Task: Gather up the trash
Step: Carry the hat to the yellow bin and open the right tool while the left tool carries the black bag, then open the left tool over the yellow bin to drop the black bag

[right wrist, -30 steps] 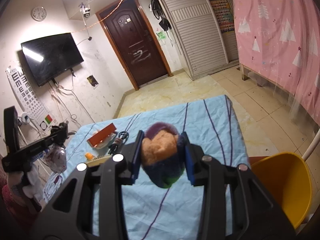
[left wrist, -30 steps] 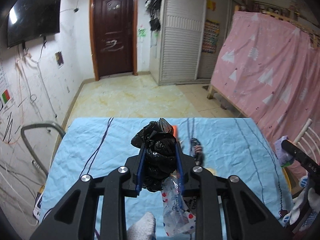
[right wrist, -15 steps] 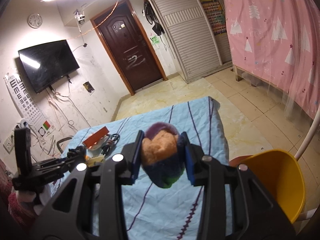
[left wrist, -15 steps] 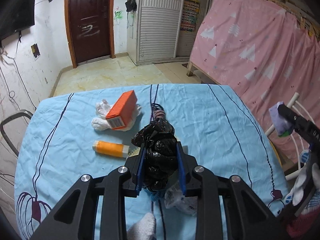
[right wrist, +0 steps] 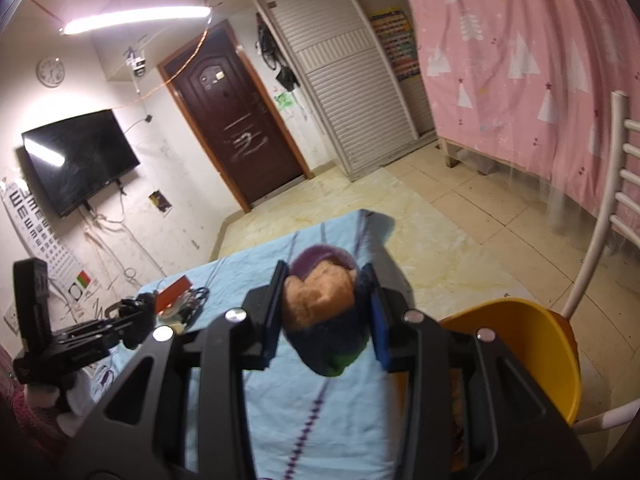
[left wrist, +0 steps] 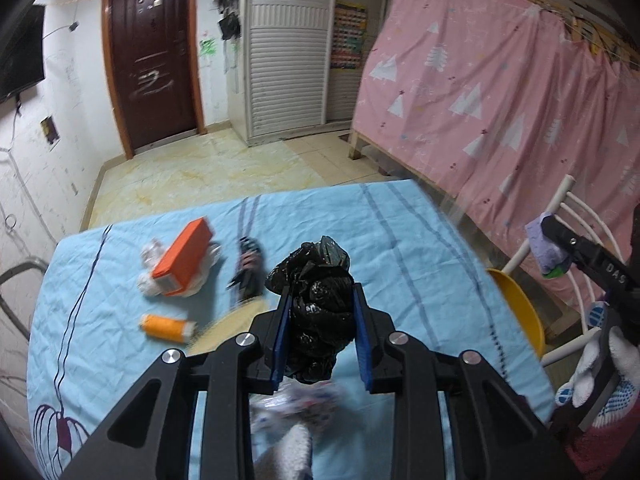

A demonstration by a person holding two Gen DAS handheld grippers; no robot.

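My left gripper (left wrist: 320, 300) is shut on a crumpled black plastic bag (left wrist: 316, 300) and holds it above the blue tablecloth (left wrist: 400, 248). A clear printed wrapper (left wrist: 296, 400) hangs blurred below it. My right gripper (right wrist: 324, 284) is shut on a purple, orange and green plush lump (right wrist: 324, 312), held over the table's right edge beside a yellow bin (right wrist: 532, 344). On the cloth lie an orange box (left wrist: 184, 258) on white crumpled paper (left wrist: 150, 254), an orange tube (left wrist: 166, 327) and a black tangled item (left wrist: 248, 268).
The yellow bin (left wrist: 520, 312) sits on a white chair (left wrist: 560, 208) right of the table. A pink curtain (left wrist: 500, 92) hangs at the right. A metal chair frame (left wrist: 16, 280) stands left of the table. Tiled floor (left wrist: 208, 172) lies beyond.
My left gripper has moved right with the black bag; the box and tube now sit further left in view. My right gripper has moved right, nearer the yellow bin, still gripping the plush.
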